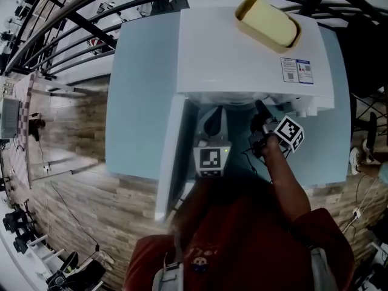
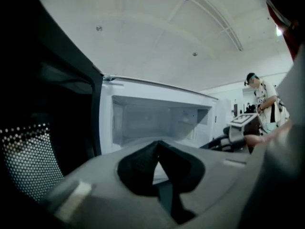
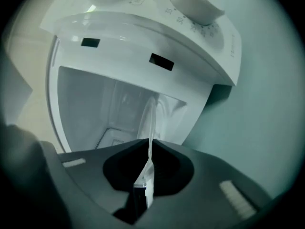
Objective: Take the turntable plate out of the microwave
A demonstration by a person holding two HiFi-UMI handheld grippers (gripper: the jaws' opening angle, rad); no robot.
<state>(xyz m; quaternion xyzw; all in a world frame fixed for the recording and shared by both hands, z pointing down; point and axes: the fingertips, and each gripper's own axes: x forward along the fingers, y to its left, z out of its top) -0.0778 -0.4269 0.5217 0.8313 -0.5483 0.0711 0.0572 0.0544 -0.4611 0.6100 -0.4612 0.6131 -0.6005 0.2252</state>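
Note:
The white microwave [image 1: 242, 47] stands on a pale blue table [image 1: 142, 90] with its door [image 1: 173, 156] swung open to the left. In the right gripper view the clear glass turntable plate [image 3: 149, 123] shows edge-on, running from the cavity to my right gripper [image 3: 148, 147], whose jaws are shut on its near rim. From the head view the right gripper [image 1: 260, 111] reaches into the right side of the opening. My left gripper [image 1: 212, 126] hovers at the opening's left, and its jaws [image 2: 158, 144] are shut with nothing between them, facing the cavity [image 2: 157, 120].
A yellow oblong dish [image 1: 267, 22] lies on top of the microwave. A round knob [image 3: 195, 4] sits on the control panel. The door's perforated window [image 2: 28, 161] is close on the left gripper's left. A person [image 2: 264, 101] stands far off in the room.

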